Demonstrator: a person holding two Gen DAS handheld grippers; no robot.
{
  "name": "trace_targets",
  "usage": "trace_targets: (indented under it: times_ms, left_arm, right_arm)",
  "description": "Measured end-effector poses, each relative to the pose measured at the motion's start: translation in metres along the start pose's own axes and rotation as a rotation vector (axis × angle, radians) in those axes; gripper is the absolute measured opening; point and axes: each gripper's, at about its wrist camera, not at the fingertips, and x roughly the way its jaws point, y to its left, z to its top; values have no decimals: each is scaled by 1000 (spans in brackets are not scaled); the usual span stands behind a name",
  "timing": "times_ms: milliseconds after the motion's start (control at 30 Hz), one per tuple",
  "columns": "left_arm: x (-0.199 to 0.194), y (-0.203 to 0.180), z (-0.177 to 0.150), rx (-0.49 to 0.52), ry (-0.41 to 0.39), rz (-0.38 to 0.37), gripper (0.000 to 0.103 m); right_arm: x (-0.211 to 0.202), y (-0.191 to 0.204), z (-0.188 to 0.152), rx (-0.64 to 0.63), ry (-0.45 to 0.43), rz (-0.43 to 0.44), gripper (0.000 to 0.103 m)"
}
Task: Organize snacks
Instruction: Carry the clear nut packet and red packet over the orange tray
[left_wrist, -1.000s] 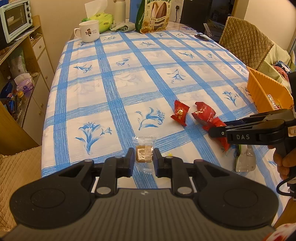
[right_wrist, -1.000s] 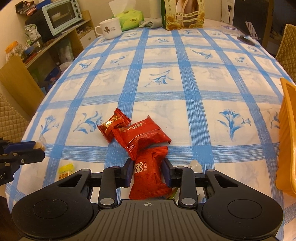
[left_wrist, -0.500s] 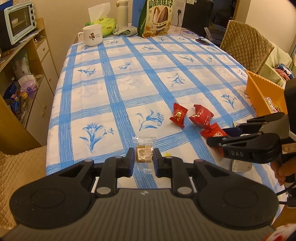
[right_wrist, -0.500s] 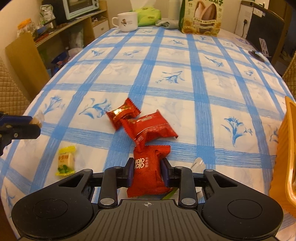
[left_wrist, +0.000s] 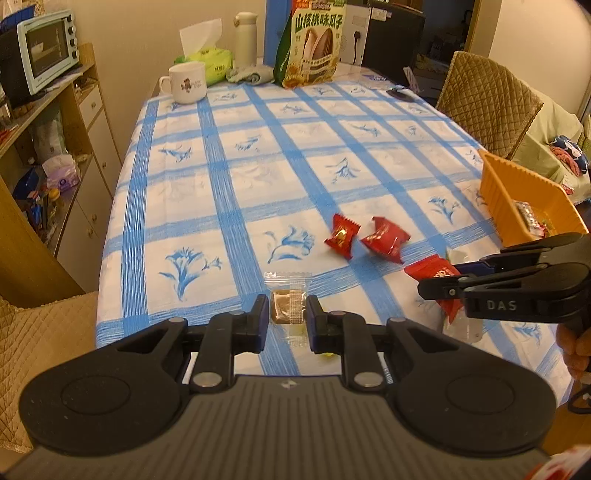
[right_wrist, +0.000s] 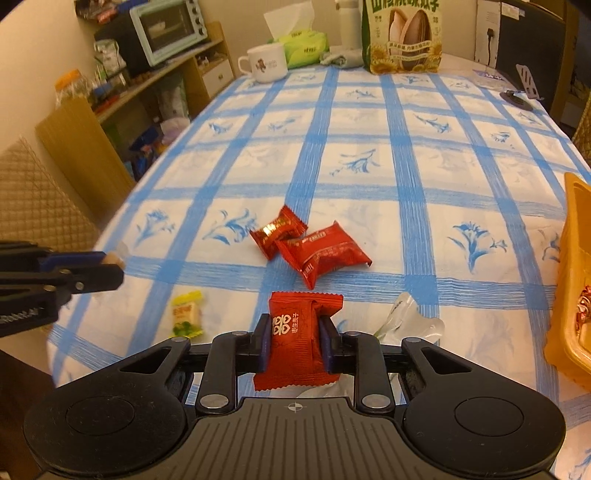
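Snacks lie scattered at the near end of the counter (right_wrist: 369, 155), which is covered by a blue-checked cloth with flower prints. The orange basket (left_wrist: 517, 199) at the counter's right edge serves as landmark; some wrapped sweets show inside it.

The left tool (left_wrist: 287, 314) is closed on a clear-wrapped brown sweet (left_wrist: 286, 304), its pads pressing the packet from both sides; it sits well to the left of the basket, near the counter's front edge. Seen from the right wrist, the same tool enters at the far left with the sweet's pale end showing at its tip.

The right tool (right_wrist: 295, 336) has a red snack packet (right_wrist: 300, 336) with white lettering between its pads, which press on the packet's sides while the jaws are closing. In the left wrist view this tool lies just in front of the basket, with the red packet sticking out of its tip and part of a hand (left_wrist: 576, 347) behind it.

Two more red packets rest on the cloth to the left of the basket: a small red sweet (right_wrist: 279, 230) and a larger red packet (right_wrist: 325, 253), touching each other. Nearer the front edge, and farther from the basket, lies a yellow-green sweet (right_wrist: 186, 314). A clear crumpled wrapper (right_wrist: 404, 321) lies just beside the right tool, on the basket's side.

At the counter's far end, well away from the basket, stand a white mug (left_wrist: 186, 83), a tissue pack (left_wrist: 207, 61) and a sunflower-seed bag (left_wrist: 314, 40).
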Motion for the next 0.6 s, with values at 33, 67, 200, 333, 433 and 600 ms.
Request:
trace_targets:
  times_ms: [33, 67, 200, 333, 433, 600]
  left_arm:
    - [-2, -2, 1, 2, -4, 0, 19]
    - [-4, -3, 2, 3, -8, -1, 19]
    - [-12, -13, 6, 12, -22, -12, 19]
    - [-20, -26, 9, 23, -35, -32, 19]
    - [-24, -38, 11, 33, -44, -50, 19]
    - [-30, -64, 16, 56, -52, -88, 19]
  right_arm:
    - [-5, -1, 0, 7, -8, 8, 27]
    - [-10, -3, 1, 15, -15, 15, 27]
    - [-32, -9, 1, 41, -49, 36, 27]
    - [-52, -17, -1, 56, -72, 52, 27]
    - [-66, -25, -5, 70, -85, 57, 27]
    - [-90, -42, -15, 93, -102, 55, 27]
